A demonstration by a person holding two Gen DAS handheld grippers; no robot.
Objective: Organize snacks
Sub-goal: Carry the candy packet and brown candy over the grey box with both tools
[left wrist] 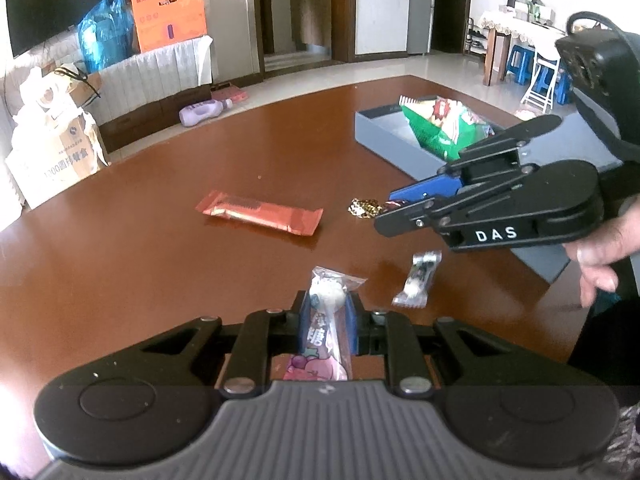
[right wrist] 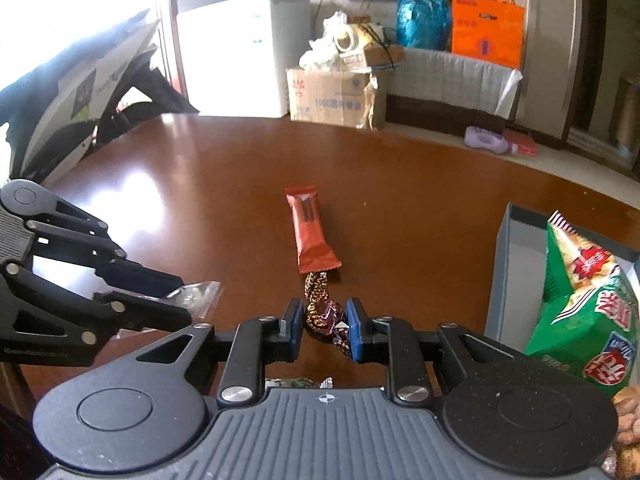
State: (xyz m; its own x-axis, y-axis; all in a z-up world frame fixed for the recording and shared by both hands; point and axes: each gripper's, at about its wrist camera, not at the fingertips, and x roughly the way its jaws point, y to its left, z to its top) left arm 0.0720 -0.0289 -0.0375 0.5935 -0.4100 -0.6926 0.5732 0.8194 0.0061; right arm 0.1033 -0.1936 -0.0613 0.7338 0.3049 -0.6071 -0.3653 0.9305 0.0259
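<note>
- My left gripper [left wrist: 327, 326] is clamped on a lollipop [left wrist: 327, 312] in a clear wrapper, its white head poking out past the blue pads toward 12 o'clock.
- My right gripper [right wrist: 325, 330] pinches a foil-wrapped candy [right wrist: 322, 316], dark red and gold, whose twisted tail points to 12 o'clock.
- Just beyond that tail lies the red snack bar [right wrist: 310, 230], flat on the brown table [right wrist: 224, 184].
- At 3 o'clock in the right wrist view sits the grey box [right wrist: 506, 276], holding a green chip bag [right wrist: 580, 304].
- A small clear-wrapped sweet [left wrist: 416, 280] lies at 1 o'clock from my left gripper.
</note>
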